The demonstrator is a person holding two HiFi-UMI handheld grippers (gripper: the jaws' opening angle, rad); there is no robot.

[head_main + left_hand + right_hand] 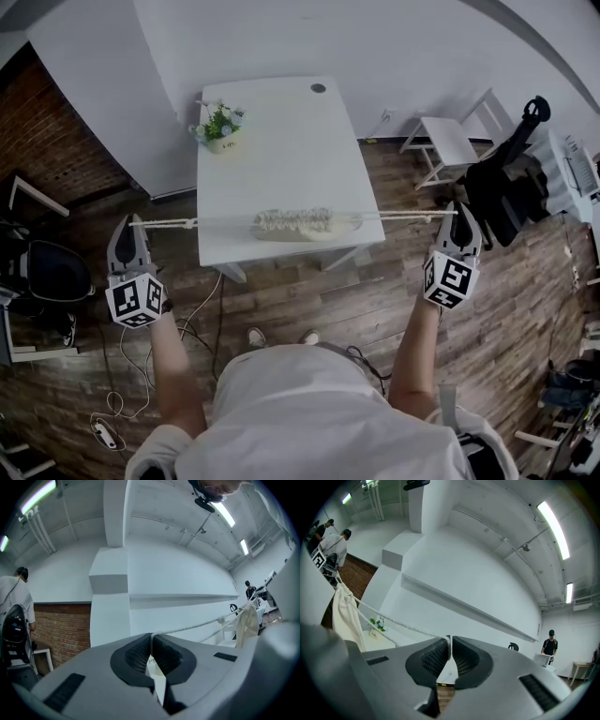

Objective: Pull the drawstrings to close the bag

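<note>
person: seen from above in a white shirt [309, 412], both forearms spread wide, shoes [255, 336] on the wooden floor [309, 295] just short of the table's near edge.
left gripper [130, 225]: held level, out past the table's left side. its jaws are closed tight on the end of the left cord [220, 222], which comes out from between the ribbed pads [136, 656] in its own view.
right gripper [459, 216]: held level, out past the table's right side. its jaws are pressed together on the end of the right cord [403, 216], pinched right at the tips.
left cord: runs straight and taut from the left gripper to the bag, with a knot [190, 223] part way along, near the table's left edge.
right cord: runs straight and taut from the bag's right end to the right gripper.
bag [305, 223]: pale cloth, its mouth bunched into tight gathers, stretched along the near part of the table midway between the two grippers. in both gripper views it hangs down from the cords. whether its bottom touches the table top i cannot tell.
table [281, 159]: white and rectangular, its long side running away from the person.
plant pot [222, 131]: small, with green leaves and pale flowers, at the table's far left corner.
white chair [448, 141]: beyond the table's right side, near the pale wall.
</note>
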